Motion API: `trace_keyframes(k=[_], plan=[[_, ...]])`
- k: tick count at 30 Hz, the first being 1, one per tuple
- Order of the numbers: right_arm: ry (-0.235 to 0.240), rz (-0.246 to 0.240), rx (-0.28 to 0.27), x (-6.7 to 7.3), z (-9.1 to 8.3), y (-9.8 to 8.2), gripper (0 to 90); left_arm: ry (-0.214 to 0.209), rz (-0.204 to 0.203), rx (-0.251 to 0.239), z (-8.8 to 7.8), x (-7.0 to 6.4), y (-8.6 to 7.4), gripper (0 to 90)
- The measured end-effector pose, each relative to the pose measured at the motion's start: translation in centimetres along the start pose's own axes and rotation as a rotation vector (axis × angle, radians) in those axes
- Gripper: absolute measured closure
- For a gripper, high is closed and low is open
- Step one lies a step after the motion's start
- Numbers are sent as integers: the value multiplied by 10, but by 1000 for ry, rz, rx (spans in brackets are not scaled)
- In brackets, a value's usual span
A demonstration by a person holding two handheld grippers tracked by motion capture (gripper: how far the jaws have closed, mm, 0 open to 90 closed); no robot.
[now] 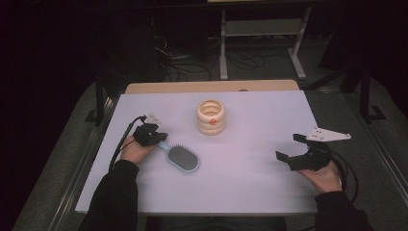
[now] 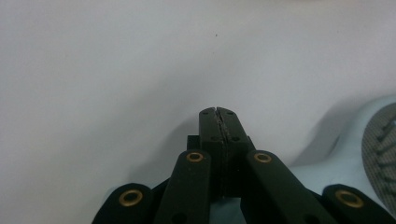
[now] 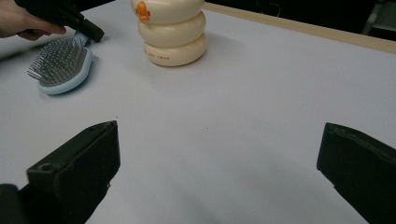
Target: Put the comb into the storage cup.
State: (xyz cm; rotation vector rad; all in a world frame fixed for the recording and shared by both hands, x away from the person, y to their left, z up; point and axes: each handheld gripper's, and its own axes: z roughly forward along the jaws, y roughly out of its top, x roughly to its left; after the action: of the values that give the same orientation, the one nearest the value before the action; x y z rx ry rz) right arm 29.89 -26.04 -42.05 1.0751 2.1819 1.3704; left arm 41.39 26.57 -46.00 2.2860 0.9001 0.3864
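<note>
Left gripper (image 1: 155, 136) sits at the left side of the desk (image 1: 250, 144), on the handle end of the hairbrush (image 1: 182, 158). In the left gripper view its fingers (image 2: 218, 122) are pressed fully together, tip to tip, with nothing visible between them; pale blue handle plastic shows just below and to the right of them, so I cannot tell if it actually grips the handle or just rests against it. Brush lies flat on the desk, bristles up, light blue body with a grey bristle pad, head pointing near-right, handle running far-left under the gripper. The right gripper view shows the same: dark gripper tip touching the handle end, hand (image 3: 23, 21) wrapped behind it, bristle head (image 3: 63, 65) resting on the desk. Right gripper (image 1: 296, 148) is at the right side, near edge, well apart from the brush; fingers (image 3: 79, 163) spread wide, nothing between them, just bare desk surface. Cream ringed container (image 1: 210, 117) with an orange spot stands upright at centre-far, just beyond the brush head, not touching it. Both sleeves come in from the near edge. Grey three-cornered plate (image 1: 329, 135) tops the right gripper. Floor beyond the desk is dark, with cables and a frame leg visible.
</note>
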Motion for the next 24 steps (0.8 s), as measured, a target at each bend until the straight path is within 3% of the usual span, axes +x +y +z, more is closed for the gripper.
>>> trace_keyframes(k=[10, 16, 24], plan=[[-1, 0, 2, 0, 0, 0, 0, -8, -8, -25, -14, -4, -10, 900], [0, -1, 3, 0, 0, 0, 0, -17, 34, -10, -16, -11, -12, 900], [-1, 2, -1, 0, -1, 0, 0, -21, 34, -1, -20, -15, -16, 900]])
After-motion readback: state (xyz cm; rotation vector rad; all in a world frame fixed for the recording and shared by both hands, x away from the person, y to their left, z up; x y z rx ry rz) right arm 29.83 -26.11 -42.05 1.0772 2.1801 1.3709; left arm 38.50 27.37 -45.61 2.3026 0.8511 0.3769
